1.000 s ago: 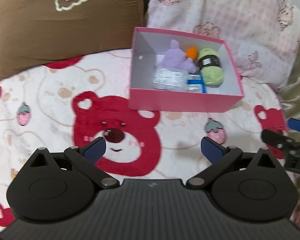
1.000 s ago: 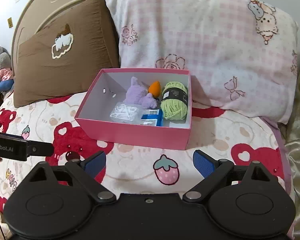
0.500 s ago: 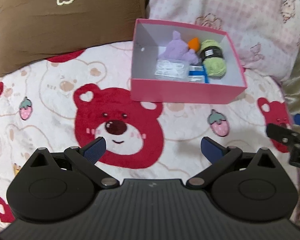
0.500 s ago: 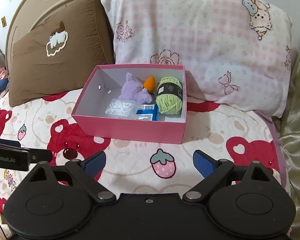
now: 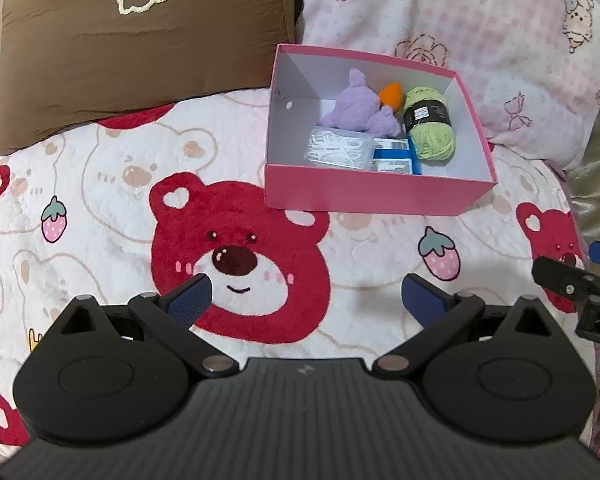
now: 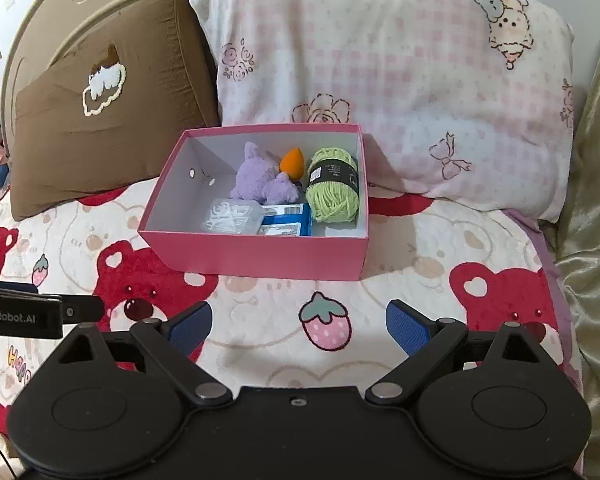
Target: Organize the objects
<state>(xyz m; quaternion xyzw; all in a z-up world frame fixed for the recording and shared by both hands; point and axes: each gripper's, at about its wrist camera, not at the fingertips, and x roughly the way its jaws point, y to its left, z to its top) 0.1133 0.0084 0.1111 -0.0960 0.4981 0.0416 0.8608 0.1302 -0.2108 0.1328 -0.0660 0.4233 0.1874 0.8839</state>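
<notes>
Two pillows, a brown one point(image 6: 100, 120) and a pink checked one point(image 6: 380, 80), lean at the head of our bed, whose fleecy bear-print blanket point(image 6: 420, 300) carries a pink cardboard box point(image 6: 260, 256) near them. Inside lie a purple plush toy point(image 6: 260, 180), green yarn point(image 6: 332, 188) with its long axis toward the pillows, and a clear packet point(image 6: 232, 216). We hold the left gripper point(image 5: 306, 296) and right gripper point(image 6: 298, 328) wide apart and empty, short of the box.

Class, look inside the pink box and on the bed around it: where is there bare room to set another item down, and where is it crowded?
Free: the left part of the pink box, between its holed wall and the clear plastic case. Also the bear blanket in front of the box. Crowded: the box's right half, where the purple plush, orange piece, green yarn and blue packet sit packed together.
</notes>
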